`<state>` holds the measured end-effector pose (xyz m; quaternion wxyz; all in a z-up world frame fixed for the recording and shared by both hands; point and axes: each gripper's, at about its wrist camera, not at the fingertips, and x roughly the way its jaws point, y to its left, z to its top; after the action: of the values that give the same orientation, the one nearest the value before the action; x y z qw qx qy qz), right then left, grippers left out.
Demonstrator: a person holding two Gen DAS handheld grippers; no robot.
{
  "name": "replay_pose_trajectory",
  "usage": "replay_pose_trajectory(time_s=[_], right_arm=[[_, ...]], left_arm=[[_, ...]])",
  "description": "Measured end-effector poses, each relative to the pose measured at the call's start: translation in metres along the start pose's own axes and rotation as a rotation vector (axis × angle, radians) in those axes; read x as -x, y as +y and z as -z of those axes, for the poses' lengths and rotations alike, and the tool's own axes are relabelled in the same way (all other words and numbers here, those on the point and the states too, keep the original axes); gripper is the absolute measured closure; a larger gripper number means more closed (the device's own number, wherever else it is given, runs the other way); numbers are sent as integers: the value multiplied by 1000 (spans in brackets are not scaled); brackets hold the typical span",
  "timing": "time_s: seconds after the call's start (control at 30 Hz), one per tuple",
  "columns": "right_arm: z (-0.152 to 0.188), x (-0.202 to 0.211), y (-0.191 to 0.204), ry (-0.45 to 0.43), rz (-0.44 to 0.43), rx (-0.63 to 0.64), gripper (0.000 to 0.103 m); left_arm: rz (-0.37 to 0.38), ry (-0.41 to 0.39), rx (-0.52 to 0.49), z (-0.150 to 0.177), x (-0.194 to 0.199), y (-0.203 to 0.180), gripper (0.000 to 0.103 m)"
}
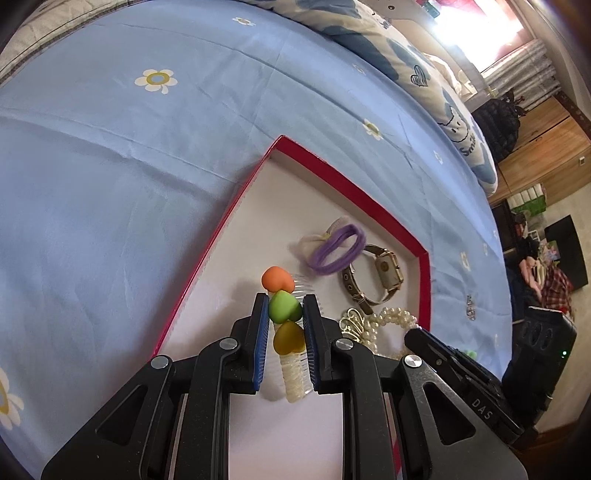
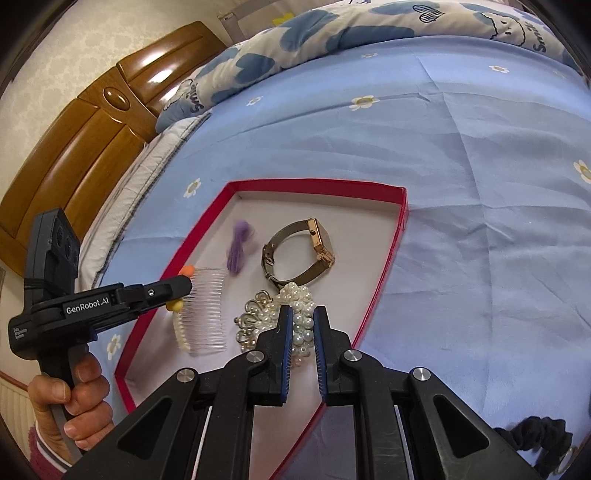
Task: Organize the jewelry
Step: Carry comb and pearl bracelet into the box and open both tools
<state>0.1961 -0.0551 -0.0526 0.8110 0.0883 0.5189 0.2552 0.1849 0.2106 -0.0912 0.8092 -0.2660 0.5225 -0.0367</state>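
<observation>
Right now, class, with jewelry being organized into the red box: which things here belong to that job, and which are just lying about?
Part of the job:
red box
hair comb, held in the left gripper
pearl piece, held in the right gripper
watch
purple hair tie

Just lying about:
bedsheet
quilt
black scrunchie, outside the box

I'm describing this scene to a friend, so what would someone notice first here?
First, the shallow red-edged white tray lying on the blue flower-print bedsheet. Inside it, the left gripper is closed on a clear hair comb topped with orange, green and yellow hearts, while the right gripper is closed on a white pearl bracelet with a gold crown charm. Behind them lie a gold square watch and a purple hair tie.
</observation>
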Motion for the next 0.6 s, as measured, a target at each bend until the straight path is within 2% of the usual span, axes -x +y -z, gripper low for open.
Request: replay_pose_trajectory(time_s=[0.13,0.3,0.4,0.53,0.6], right_arm=[[-1,-8,2,22,6,14,92],[-1,-11,1,31,-3,6,87],[-1,-10,2,34,-7,-1,84],[-1,-5,5,25,-22,2,71],[-1,-1,7,16,-17,6,69]], left_arm=[[-5,3,-6,-1,-2,1,86],[-39,11,-17,1,-2,0,85],[-33,16,-6,2,-1,2,85],[-34,16,2,4,2,3,76],[-33,11,0,4,5,2,74]])
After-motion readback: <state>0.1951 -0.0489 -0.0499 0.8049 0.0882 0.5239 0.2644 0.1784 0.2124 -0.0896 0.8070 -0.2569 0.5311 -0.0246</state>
